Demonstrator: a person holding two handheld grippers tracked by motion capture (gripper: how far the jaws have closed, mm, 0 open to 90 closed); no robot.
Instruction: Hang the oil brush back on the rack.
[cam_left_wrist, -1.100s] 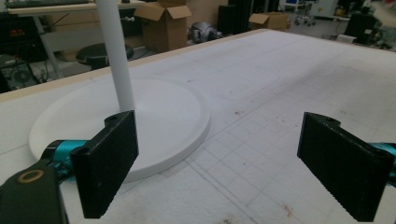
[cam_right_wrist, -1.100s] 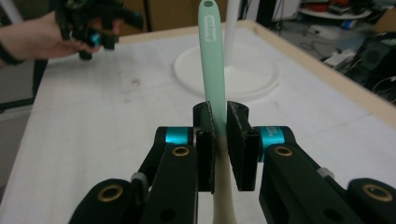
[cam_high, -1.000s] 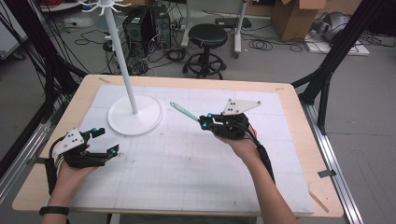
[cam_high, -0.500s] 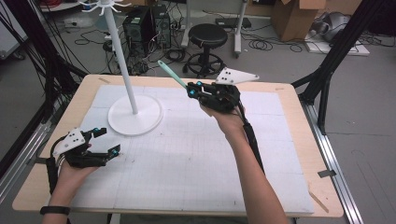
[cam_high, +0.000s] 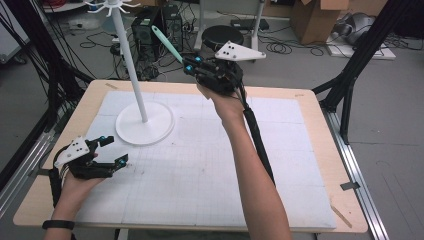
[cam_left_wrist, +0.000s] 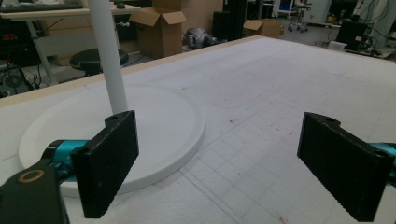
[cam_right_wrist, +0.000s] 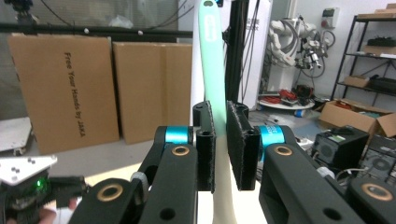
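You had the right gripper (cam_high: 189, 64) clamped on the mint utensil handle (cam_high: 165, 43), raised past the table's far edge toward the white rack (cam_high: 126, 60), presumably for hanging; left gripper (cam_high: 111, 151) rested open near the left edge.

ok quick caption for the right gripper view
Right gripper clamps a mint-green spoon handle upright before cardboard boxes.

The right gripper (cam_high: 192, 65) has lifted the mint-green utensil (cam_high: 166, 43) off the table, toward the stand's pole (cam_high: 126, 55)
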